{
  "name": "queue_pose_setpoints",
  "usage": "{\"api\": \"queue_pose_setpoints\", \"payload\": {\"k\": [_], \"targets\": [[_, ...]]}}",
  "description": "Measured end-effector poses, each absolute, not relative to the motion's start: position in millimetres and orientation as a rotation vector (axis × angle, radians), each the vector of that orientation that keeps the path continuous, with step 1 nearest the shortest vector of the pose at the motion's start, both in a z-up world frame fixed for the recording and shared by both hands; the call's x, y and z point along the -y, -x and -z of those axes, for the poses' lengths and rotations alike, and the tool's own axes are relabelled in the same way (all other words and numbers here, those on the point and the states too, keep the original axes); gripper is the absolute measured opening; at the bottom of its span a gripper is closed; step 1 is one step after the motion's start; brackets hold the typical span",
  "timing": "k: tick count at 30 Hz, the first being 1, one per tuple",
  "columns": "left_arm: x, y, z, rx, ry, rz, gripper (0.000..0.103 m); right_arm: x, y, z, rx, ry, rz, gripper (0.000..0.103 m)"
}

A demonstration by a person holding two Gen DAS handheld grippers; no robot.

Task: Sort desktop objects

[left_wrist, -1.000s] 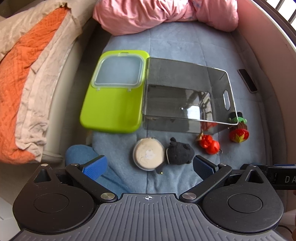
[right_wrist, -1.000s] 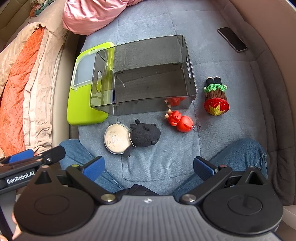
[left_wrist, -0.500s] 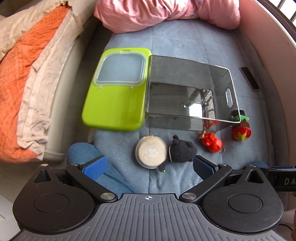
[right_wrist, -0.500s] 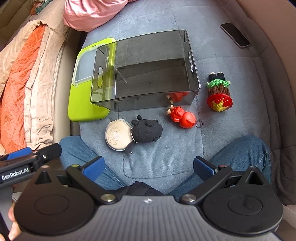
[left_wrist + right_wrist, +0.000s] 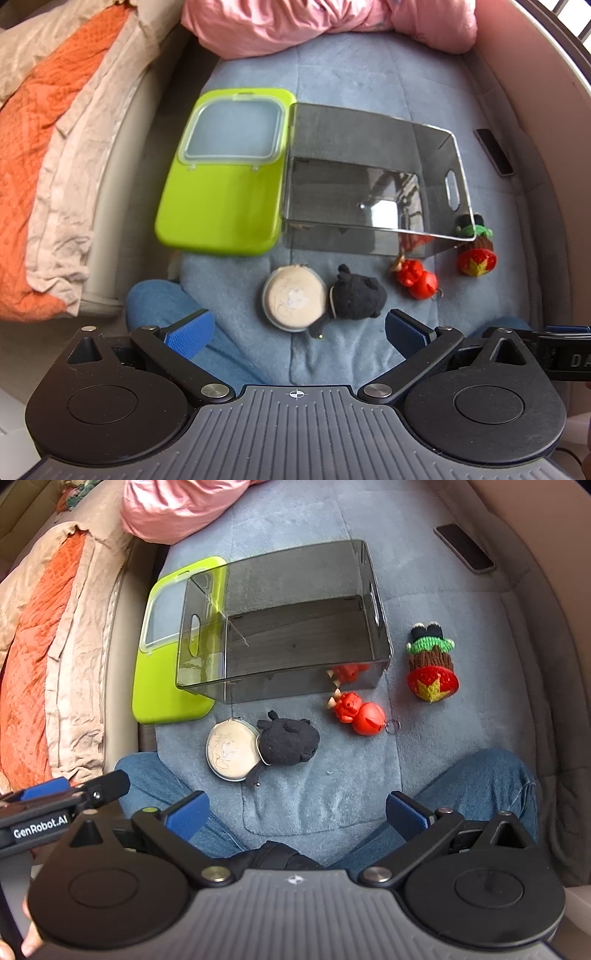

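A smoky clear plastic bin (image 5: 373, 184) (image 5: 288, 627) stands empty on a blue-grey blanket, with a lime-green lid (image 5: 225, 177) (image 5: 162, 664) lying flat at its left. In front of the bin lie a round cream tin (image 5: 295, 297) (image 5: 232, 749), a black plush toy (image 5: 356, 299) (image 5: 288, 740), a red toy keychain (image 5: 415, 277) (image 5: 356, 710) and a knitted doll with a red star base (image 5: 476, 251) (image 5: 432, 664). My left gripper (image 5: 295, 332) hovers open just short of the tin and plush. My right gripper (image 5: 297, 810) hangs open above the person's lap, holding nothing.
A dark phone (image 5: 493, 151) (image 5: 463, 548) lies at the far right of the blanket. A pink pillow (image 5: 325, 22) sits behind the bin, orange and beige bedding (image 5: 44, 147) piles at the left. The person's jeans-clad knees (image 5: 480, 786) flank the near blanket edge.
Both grippers have drifted slightly, so the bin and toys sit a little higher and further right in the left view. Nothing on the blanket has moved; both grippers stay open.
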State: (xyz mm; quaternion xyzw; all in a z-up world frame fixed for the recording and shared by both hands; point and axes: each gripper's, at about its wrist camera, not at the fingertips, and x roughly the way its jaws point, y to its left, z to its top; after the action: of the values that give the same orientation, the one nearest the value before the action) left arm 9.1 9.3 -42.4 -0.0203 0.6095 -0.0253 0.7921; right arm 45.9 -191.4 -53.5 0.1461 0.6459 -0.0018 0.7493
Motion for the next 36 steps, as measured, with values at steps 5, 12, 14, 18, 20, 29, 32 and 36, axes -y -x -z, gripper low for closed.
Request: {"api": "queue_pose_setpoints", "payload": {"k": [5,12,14,18,20,29,32,36], "targets": [[-5.3,-7.8,43.6,-1.297,0.023,0.075,0.103,187.0,-48.6,58.3,-1.427,-0.308,0.007,0.103],[-7.5,-10.5,50.4,-1.311,0.032,0.071,0.103,185.2,-51.6,67.9,-1.451,-0.308,0.008,0.103],[-8.6,-11.1,51.3,-1.309,0.033,0.066,0.103,185.9,-52.4,70.0,-1.455,-0.311,0.011,0.103],[-10.0,-10.8,54.3,-1.307,0.038,0.080,0.103,188.1,-51.6,71.3,-1.456,-0.321,0.003,0.103],[-11.9,-13.0,62.0,-1.318,0.068,0.119,0.103,189.1,-51.0,71.8,-1.456,-0.326,-0.004,0.103],[-36.4,-23.0,202.2,-1.434,0.274,0.421,0.103,208.5,-69.3,114.4,-1.321,-0.397,-0.128,0.102],[-51.7,-26.8,267.1,-1.581,0.350,0.315,0.103,216.0,-77.1,130.3,-1.280,-0.441,-0.163,0.098],[-59.5,-34.2,305.6,-1.590,0.255,0.182,0.103,225.2,-84.4,151.8,-1.281,-0.533,-0.205,0.097]]}}
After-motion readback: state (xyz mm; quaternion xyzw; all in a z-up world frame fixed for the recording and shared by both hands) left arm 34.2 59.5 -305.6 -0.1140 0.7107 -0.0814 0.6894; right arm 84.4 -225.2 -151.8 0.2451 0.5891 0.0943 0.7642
